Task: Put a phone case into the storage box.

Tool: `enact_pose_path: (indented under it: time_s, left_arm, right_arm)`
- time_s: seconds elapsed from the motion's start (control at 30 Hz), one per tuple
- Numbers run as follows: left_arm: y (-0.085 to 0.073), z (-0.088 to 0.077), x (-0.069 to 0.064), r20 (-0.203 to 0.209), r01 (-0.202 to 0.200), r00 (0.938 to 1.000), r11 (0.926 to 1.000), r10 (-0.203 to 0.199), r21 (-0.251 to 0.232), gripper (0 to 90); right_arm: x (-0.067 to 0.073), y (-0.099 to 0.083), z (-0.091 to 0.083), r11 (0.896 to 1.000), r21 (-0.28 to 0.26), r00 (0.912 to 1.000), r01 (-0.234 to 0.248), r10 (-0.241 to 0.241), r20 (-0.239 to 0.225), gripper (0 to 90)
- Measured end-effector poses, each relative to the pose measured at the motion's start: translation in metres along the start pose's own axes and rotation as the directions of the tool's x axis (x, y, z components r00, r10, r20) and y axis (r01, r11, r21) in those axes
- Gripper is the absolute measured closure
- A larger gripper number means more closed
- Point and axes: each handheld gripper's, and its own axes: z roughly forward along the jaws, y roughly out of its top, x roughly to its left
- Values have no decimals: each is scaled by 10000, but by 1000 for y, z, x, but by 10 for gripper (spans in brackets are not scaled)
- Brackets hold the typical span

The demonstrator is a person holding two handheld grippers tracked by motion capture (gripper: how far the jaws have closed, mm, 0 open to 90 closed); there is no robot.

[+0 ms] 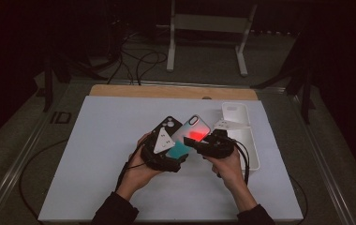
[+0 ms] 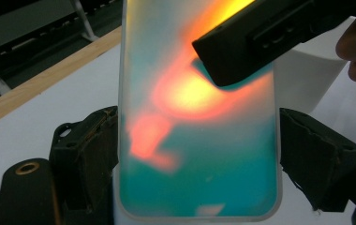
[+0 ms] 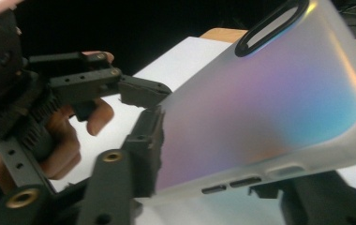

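A frosted, iridescent phone case (image 1: pixel 196 127) is held tilted above the white mat (image 1: pixel 101 154). My left gripper (image 1: pixel 180 149) is shut on it: in the left gripper view its pads (image 2: pixel 96 150) press both long sides of the case (image 2: pixel 195 178). My right gripper (image 1: pixel 198 140) comes in from the right. One of its black fingers (image 2: pixel 255 42) lies over the case's glowing orange face. In the right gripper view the case (image 3: pixel 270 108) sits between the jaws, with one pad (image 3: pixel 148 140) at its edge and the other finger (image 3: pixel 307 199) below it. The grip does not look closed.
A black phone case (image 1: pixel 169 124) lies on the mat behind my left hand, and a white case (image 1: pixel 241 133) lies to the right of my right hand. Beyond the mat are the wooden table edge (image 1: pixel 171 91), floor cables (image 1: pixel 141 61) and a white stand (image 1: pixel 209 28).
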Motion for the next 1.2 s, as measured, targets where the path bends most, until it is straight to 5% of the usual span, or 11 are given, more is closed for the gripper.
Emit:
enact_pose_path:
  time_s: [0.17, 0.6, 0.93, 1.2]
  left_arm:
    - [-1, 2, -1, 117, -6, 9999, 10000, 5, 98, 170]
    - [-1, 2, -3, -226, -186, 9996, 9998, 187, 83, 167]
    - [-6, 1, 3, -111, 282, 9995, 9996, -283, -96, 225]
    - [-8, -7, 16, 569, 862, 9947, 9961, -852, -164, 220]
  right_arm:
    - [4, 1, 2, 9999, 123, 9996, 46, -42, -294, 734]
    - [11, 4, 4, 9997, 168, 9989, 149, -141, -440, 808]
    - [15, 4, 3, 9976, 204, 9974, 657, -650, -304, 868]
    - [11, 5, -5, 9951, 236, 9953, 957, -953, -199, 867]
